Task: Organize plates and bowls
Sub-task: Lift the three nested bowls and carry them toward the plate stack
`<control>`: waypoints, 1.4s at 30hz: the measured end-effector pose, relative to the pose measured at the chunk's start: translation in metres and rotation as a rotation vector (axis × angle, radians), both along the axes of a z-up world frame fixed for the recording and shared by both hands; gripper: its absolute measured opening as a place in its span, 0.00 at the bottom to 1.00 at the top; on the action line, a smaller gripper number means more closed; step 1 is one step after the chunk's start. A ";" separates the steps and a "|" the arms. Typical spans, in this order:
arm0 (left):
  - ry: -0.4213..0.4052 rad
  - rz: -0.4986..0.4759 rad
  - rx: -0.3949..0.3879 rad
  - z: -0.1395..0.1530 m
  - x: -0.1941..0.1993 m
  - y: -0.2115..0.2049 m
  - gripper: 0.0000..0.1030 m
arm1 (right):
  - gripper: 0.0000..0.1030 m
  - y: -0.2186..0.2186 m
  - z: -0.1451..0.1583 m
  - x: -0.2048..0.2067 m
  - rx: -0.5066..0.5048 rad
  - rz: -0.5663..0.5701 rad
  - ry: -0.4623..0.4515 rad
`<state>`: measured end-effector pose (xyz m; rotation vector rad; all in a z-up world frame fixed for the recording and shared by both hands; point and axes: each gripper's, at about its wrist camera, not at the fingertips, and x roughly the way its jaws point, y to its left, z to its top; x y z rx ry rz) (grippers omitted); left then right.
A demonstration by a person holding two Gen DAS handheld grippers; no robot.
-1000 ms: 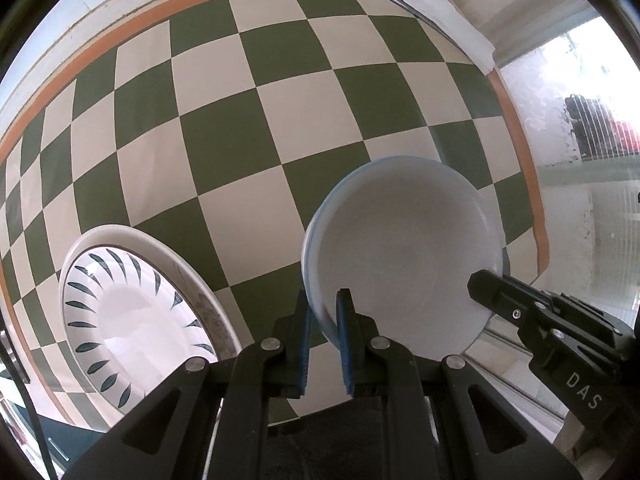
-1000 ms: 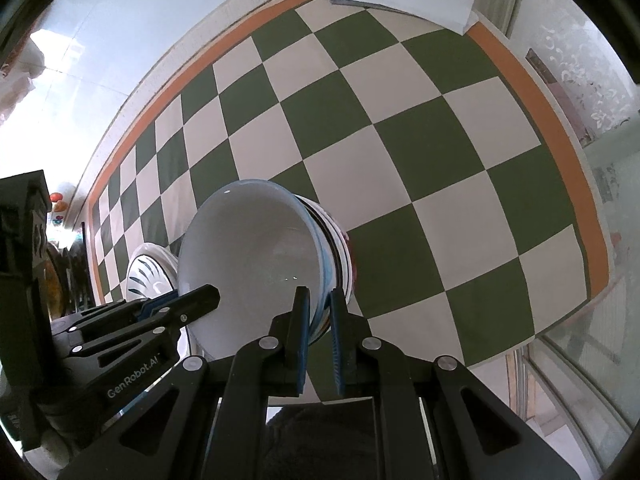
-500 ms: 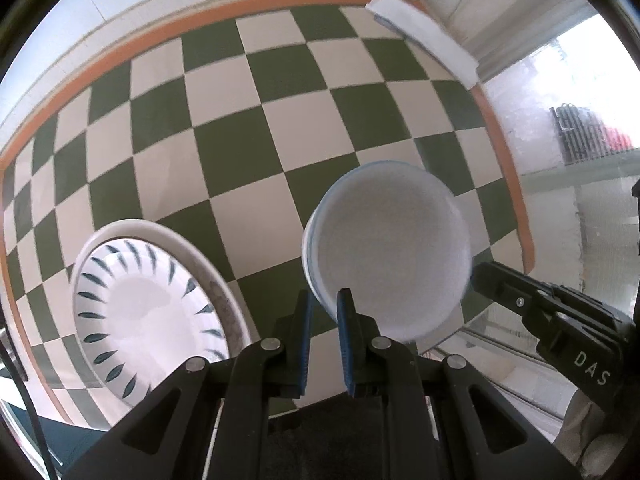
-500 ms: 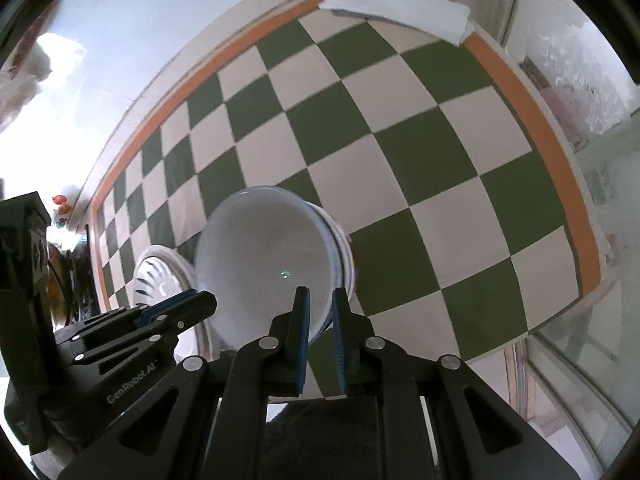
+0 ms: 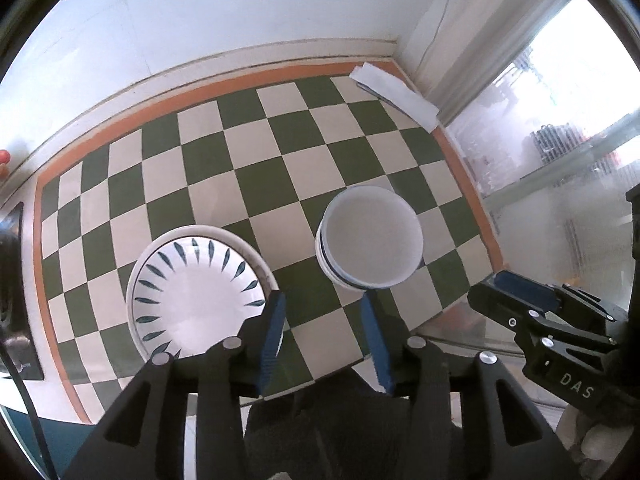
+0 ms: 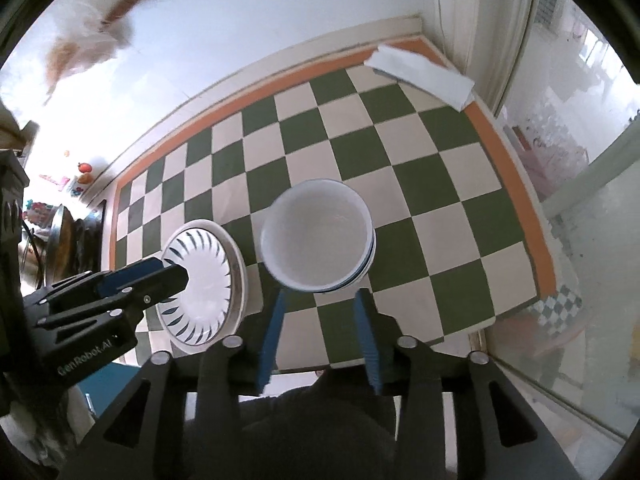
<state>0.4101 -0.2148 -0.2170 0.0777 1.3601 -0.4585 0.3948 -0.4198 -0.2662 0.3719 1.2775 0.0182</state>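
**Both grippers let go, bowls stacked beside plates**

Landmark = stack of white bowls (image 5: 370,246) (image 6: 318,236) on the green-and-cream checkered cloth (image 5: 256,152) (image 6: 420,168); top bowl nested upright in the ones under it, blue rims showing at the stack's edge; stack sits free, nothing touching it; left gripper (image 5: 322,318) just on the camera side of the bowls, jaws have just been opening, now moderately apart, blue pads empty, nothing between them; right gripper (image 6: 320,316) also on the near side of the bowls, jaws have just been opening too, moderately apart, empty; in the right wrist view its pad tips overlap the stack's near rim but no grip on it; plate stack (image 5: 198,294) (image 6: 202,284) just left of the bowls, close but apart, top plate white with dark leaf marks round the rim; folded white paper (image 5: 394,96) (image 6: 420,74) well beyond the bowls at the cloth's far right corner by the wall; glass tabletop edge to the right of the bowls.
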 end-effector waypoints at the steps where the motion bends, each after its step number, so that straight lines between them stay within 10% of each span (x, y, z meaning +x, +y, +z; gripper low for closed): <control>1: 0.000 0.002 -0.004 0.003 -0.002 0.003 0.39 | 0.49 0.002 0.005 -0.004 -0.002 0.002 -0.007; 4: -0.013 0.016 -0.014 0.011 -0.006 0.012 0.76 | 0.65 0.010 0.021 -0.015 -0.011 0.016 -0.039; 9: -0.031 0.018 -0.032 0.023 -0.014 0.025 0.87 | 0.82 0.022 0.037 -0.026 -0.027 0.027 -0.057; 29: -0.052 0.068 -0.062 0.044 -0.008 0.050 0.89 | 0.87 0.029 0.058 -0.017 -0.040 0.019 -0.073; 42: 0.131 0.151 -0.058 -0.042 0.069 0.033 0.87 | 0.88 -0.010 -0.017 0.033 0.115 -0.079 0.013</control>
